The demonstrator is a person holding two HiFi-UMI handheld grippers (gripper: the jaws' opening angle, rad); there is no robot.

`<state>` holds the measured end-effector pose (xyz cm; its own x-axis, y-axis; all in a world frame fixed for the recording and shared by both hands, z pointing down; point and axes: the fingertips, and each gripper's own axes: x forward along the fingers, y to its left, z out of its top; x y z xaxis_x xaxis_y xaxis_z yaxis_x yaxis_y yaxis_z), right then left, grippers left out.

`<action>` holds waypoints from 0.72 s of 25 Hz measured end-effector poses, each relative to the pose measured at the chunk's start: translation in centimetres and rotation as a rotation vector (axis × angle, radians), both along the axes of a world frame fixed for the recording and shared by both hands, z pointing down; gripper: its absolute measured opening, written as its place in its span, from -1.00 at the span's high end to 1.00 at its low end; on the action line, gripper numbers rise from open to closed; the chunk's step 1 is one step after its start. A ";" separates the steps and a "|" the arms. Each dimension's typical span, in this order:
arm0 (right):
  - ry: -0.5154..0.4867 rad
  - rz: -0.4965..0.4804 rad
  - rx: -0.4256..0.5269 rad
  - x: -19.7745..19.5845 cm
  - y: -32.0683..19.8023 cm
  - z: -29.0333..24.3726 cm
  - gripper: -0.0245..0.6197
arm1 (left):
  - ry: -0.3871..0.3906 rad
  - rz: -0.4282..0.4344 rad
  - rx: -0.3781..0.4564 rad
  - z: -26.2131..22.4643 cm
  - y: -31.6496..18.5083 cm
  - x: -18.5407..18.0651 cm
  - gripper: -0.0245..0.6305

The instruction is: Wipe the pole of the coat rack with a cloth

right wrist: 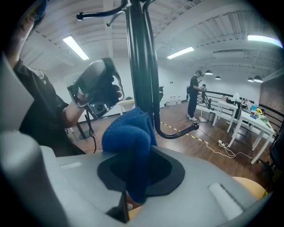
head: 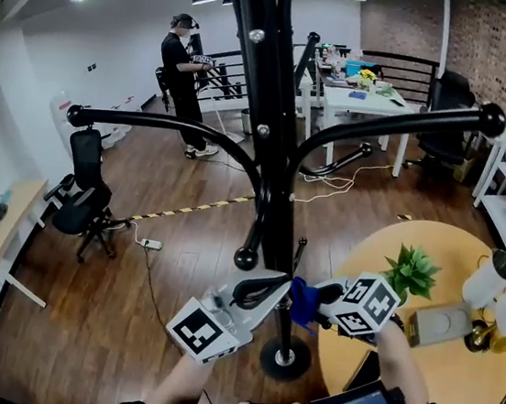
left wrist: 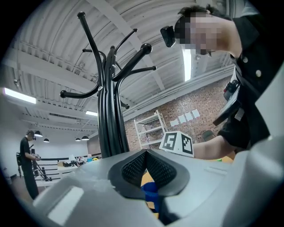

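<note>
My right claw (head: 309, 305) pinches the blue cloth (right wrist: 128, 138) beside the coat rack pole (head: 276, 181); my left claw (left wrist: 145, 154), pressed together, flanks it.

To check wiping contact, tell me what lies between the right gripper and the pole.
The blue cloth, clamped in the right gripper, bunches up against the coat rack pole; the right gripper view shows it.

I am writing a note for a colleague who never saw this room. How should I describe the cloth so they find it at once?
Find the tall black coat rack standing beside the round yellow table. Low beside its pole, the right gripper holds a bunched blue cloth. It is the only soft, bright blue thing there, among black metal and grey plastic.
</note>
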<state>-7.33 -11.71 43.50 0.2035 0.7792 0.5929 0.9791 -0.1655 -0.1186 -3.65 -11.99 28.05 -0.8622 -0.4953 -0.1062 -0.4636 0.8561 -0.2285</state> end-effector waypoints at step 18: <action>-0.075 0.169 -0.555 -0.5 1.8 -17.5 0.78 | -0.061 -0.015 0.007 -2.8 0.6 0.0 0.92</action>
